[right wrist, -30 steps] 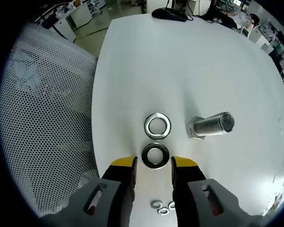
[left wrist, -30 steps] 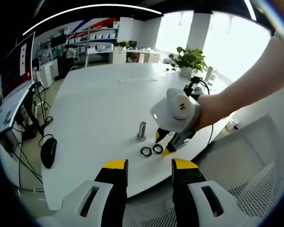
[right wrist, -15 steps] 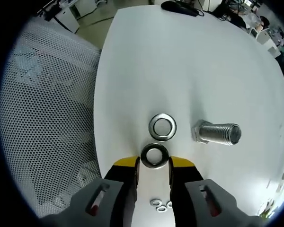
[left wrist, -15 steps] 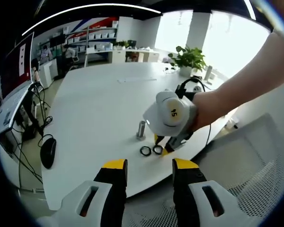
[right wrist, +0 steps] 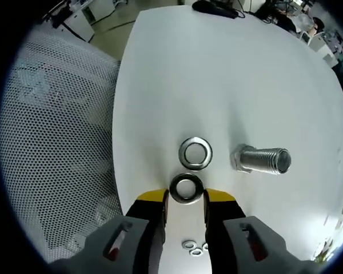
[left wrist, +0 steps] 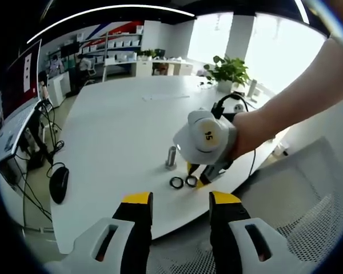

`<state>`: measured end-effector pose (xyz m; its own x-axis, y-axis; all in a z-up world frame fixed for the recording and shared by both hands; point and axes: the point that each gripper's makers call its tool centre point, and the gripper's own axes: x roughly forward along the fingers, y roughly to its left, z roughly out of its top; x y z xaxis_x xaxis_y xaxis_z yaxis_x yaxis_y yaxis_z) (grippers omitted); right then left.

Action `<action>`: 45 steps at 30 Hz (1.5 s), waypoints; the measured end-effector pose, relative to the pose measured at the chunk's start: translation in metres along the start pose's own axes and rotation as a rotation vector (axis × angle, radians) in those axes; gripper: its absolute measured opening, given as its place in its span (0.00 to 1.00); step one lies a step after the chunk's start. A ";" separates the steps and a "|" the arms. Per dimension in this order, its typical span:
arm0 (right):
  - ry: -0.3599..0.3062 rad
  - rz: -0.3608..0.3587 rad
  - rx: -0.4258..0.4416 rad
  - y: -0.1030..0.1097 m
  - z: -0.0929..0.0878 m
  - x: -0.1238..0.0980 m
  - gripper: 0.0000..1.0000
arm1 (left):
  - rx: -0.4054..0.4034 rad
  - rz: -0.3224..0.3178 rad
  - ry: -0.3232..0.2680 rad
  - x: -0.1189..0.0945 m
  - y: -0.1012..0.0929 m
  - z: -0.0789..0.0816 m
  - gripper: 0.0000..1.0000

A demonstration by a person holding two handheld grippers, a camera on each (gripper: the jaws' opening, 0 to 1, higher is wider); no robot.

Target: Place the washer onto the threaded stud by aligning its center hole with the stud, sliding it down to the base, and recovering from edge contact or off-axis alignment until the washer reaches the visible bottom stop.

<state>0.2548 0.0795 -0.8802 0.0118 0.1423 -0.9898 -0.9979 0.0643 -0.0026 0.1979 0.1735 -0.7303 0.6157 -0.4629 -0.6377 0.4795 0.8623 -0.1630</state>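
Two washers lie near your threaded stud [right wrist: 262,159] on the white table [right wrist: 228,74]: the dark washer [right wrist: 186,188] sits between your right gripper [right wrist: 186,197] tips, the bright washer [right wrist: 195,153] just beyond it. Three small washers [right wrist: 195,246] lie under the jaws. The left gripper view adds a mouse [left wrist: 58,184] and a mesh chair [left wrist: 306,200]. Your right jaws are clamped on the dark washer; your left gripper [left wrist: 174,200] is spread wide, empty.
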 end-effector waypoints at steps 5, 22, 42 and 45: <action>-0.057 0.004 0.026 -0.001 0.000 0.000 0.26 | 0.002 -0.004 0.007 0.001 -0.001 -0.001 0.37; -0.018 -0.012 0.018 0.000 0.004 0.001 0.25 | -0.006 0.007 -0.005 -0.001 0.001 0.001 0.37; 0.014 -0.011 0.036 -0.001 -0.002 -0.001 0.22 | -0.009 0.010 -0.003 -0.001 0.002 0.001 0.37; 0.005 -0.014 0.042 -0.004 -0.006 -0.002 0.22 | -0.014 0.009 -0.002 -0.001 0.002 0.001 0.37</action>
<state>0.2580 0.0727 -0.8789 0.0254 0.1359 -0.9904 -0.9942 0.1073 -0.0108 0.1988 0.1753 -0.7299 0.6214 -0.4552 -0.6376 0.4650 0.8693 -0.1675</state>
